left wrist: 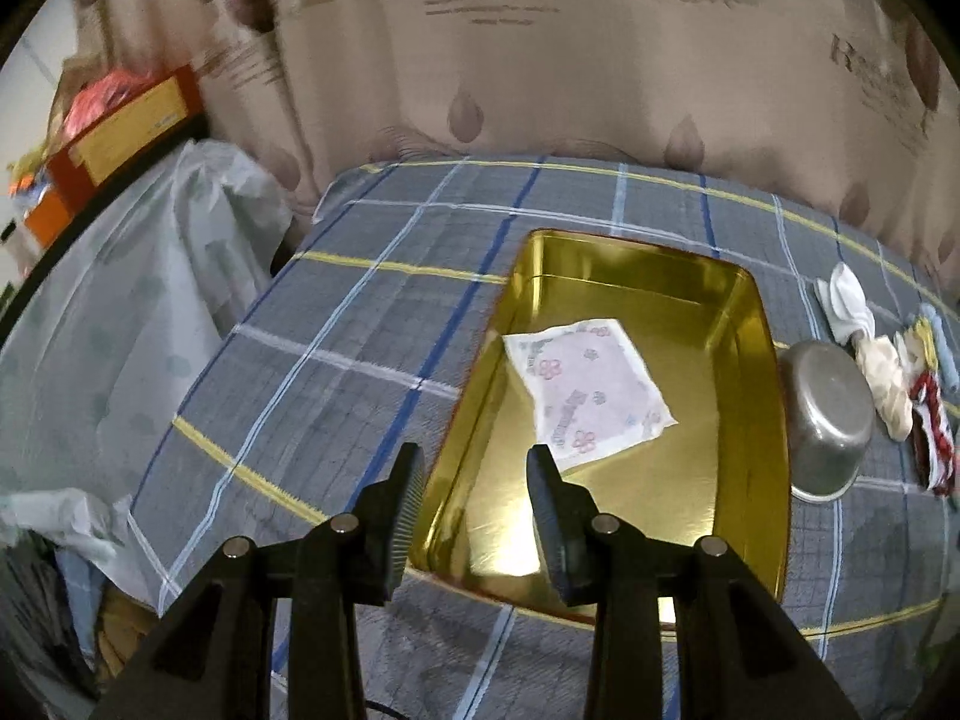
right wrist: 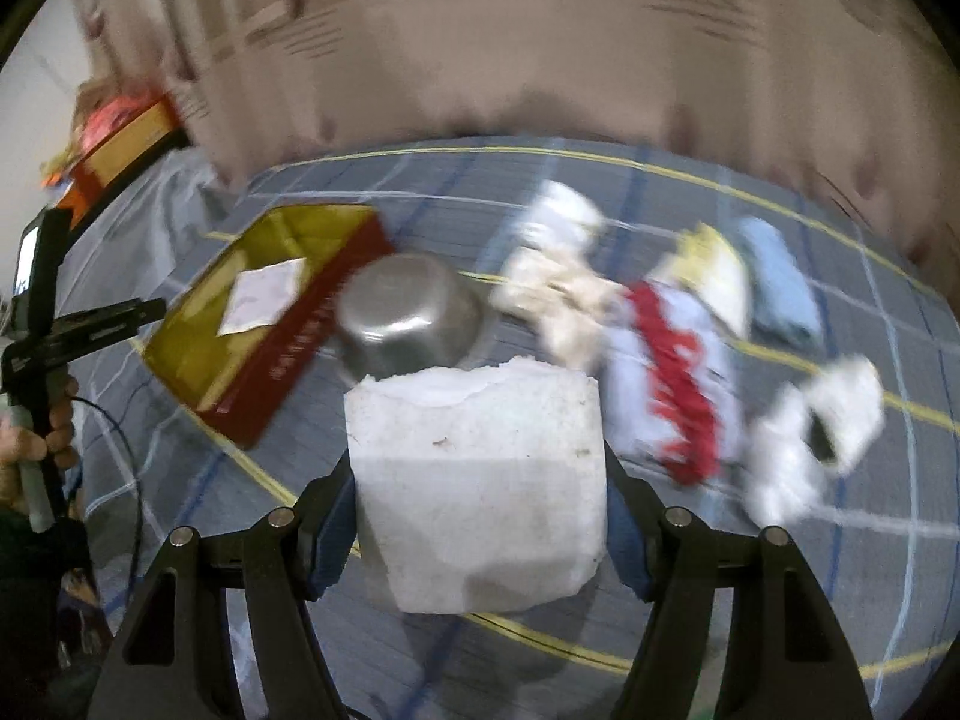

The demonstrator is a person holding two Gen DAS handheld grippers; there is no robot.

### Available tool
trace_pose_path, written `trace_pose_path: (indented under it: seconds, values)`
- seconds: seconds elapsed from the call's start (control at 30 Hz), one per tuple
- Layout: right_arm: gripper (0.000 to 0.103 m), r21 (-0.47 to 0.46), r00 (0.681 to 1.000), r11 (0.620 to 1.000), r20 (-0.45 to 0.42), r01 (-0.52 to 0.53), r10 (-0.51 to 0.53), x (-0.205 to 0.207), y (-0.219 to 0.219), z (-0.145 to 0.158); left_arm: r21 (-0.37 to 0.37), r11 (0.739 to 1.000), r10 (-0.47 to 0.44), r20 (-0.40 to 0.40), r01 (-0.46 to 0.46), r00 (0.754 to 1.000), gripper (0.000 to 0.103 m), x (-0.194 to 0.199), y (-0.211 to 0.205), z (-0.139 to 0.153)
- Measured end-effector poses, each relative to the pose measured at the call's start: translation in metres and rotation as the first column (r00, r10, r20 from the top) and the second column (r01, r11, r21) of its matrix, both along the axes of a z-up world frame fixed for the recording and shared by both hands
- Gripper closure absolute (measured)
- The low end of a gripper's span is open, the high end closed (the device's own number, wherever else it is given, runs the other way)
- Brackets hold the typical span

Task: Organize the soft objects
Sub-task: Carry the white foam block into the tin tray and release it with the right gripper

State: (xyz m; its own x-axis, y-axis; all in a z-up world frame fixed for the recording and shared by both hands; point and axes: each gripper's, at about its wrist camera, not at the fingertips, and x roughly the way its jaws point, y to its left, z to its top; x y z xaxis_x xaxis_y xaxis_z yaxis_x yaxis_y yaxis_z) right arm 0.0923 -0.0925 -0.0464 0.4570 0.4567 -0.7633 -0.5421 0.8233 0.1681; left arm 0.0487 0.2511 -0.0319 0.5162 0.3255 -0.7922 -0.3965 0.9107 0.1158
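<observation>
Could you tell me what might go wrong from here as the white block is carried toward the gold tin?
The right claw grips the white foam-like block only by its side faces, so it could slip out. An upturned metal bowl sits between the block and the gold tin; a low pass might knock it. The open left claw hovers over the tin's near rim, where both claws could collide.

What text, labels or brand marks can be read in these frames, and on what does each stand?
"R": large initial on the beige curtain, twice; the rest of that word and the small lines beside it are too blurred.
Floral packet in the gold tin: printed wording, too small to read.
Tin's red outer side: a row of marks, blurred.
Yellow box: a small mark, unreadable.
</observation>
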Motion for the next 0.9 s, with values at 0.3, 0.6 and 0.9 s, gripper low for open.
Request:
trace_pose_path:
  seconds: [0.3,0.6,0.9]
  values:
    - [0.036,-0.047,0.977,0.978,0.052,-0.203,0.205,-0.005,0.120,0.013,-0.013,0.995,0.100,0.019,-0.100,0.995,0.067,-0.029,0.025,-0.006]
    - [0.036,-0.075,0.963,0.961,0.029,-0.266,0.269,0.014,0.202,0.004,-0.103,0.978,0.185,0.050,-0.179,0.982,0.067,-0.043,0.053,-0.002]
    - [0.036,-0.153,0.955,0.944,0.001,-0.292,0.295,0.022,0.239,-0.025,-0.145,0.968,0.211,0.040,-0.203,0.977,0.067,-0.045,0.062,-0.005]
